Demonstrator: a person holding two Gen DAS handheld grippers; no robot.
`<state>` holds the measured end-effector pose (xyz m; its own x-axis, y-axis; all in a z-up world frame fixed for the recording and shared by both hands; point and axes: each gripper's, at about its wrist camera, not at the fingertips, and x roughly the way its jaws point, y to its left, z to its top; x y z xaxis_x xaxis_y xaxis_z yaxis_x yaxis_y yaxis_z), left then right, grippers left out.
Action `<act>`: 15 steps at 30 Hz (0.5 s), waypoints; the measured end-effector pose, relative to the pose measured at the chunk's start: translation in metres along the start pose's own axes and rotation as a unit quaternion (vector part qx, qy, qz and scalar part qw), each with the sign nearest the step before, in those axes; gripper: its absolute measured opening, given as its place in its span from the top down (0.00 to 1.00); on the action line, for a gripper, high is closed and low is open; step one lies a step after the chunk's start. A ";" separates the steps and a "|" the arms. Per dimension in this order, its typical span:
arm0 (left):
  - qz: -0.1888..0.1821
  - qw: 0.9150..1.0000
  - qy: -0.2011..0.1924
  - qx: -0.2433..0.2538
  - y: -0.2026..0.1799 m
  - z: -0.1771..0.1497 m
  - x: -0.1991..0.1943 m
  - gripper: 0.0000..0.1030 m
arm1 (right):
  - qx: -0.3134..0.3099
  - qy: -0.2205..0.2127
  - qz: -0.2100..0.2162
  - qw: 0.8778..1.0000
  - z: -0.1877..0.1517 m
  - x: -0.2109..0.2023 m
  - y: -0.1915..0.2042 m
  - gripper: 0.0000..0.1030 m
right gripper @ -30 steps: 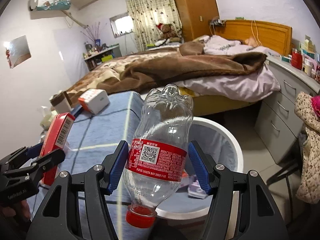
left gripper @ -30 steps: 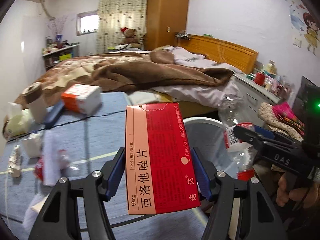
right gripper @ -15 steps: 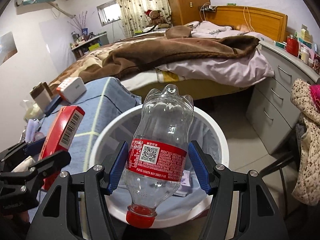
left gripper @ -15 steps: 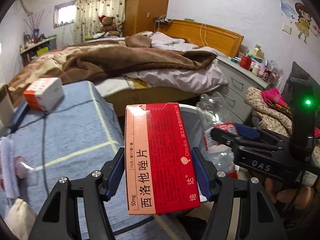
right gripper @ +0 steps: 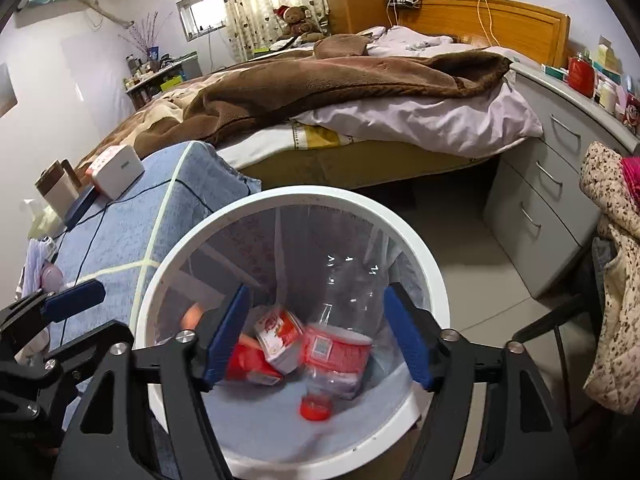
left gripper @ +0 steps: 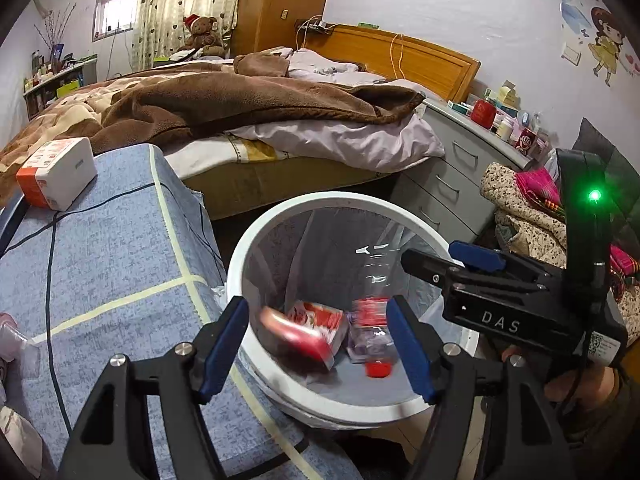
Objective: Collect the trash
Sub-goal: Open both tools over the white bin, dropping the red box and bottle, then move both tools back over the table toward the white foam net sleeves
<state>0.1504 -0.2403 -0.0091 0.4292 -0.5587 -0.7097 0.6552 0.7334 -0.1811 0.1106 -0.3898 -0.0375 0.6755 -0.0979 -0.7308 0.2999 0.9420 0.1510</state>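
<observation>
Both the left claw (left gripper: 318,344) and right claw (right gripper: 316,342) hang spread over the round white bin (right gripper: 420,256), where the blurred red box (left gripper: 296,334) and clear plastic bottle (right gripper: 340,344) lie.

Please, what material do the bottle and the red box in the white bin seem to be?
The bottle looks like clear, glossy thin plastic: the bin shows through it, with bright glints. The red box seems printed cardboard, judging by its flat faces and edges, though it is blurred.

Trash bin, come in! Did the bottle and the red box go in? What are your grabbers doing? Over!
Left gripper open, empty. Right gripper open, empty. Bottle and red box inside the white bin, blurred. Nothing blocking the bin.
</observation>
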 end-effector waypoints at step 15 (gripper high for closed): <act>0.028 0.998 -0.045 -0.015 0.022 -0.006 -0.045 0.29 | -0.010 -0.033 0.013 0.999 0.003 -0.021 0.022 0.30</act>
<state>0.1418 -0.1963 0.0145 0.5195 -0.5483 -0.6554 0.6100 0.7750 -0.1649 0.1055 -0.3681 -0.0168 0.7257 -0.0934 -0.6817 0.2690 0.9504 0.1561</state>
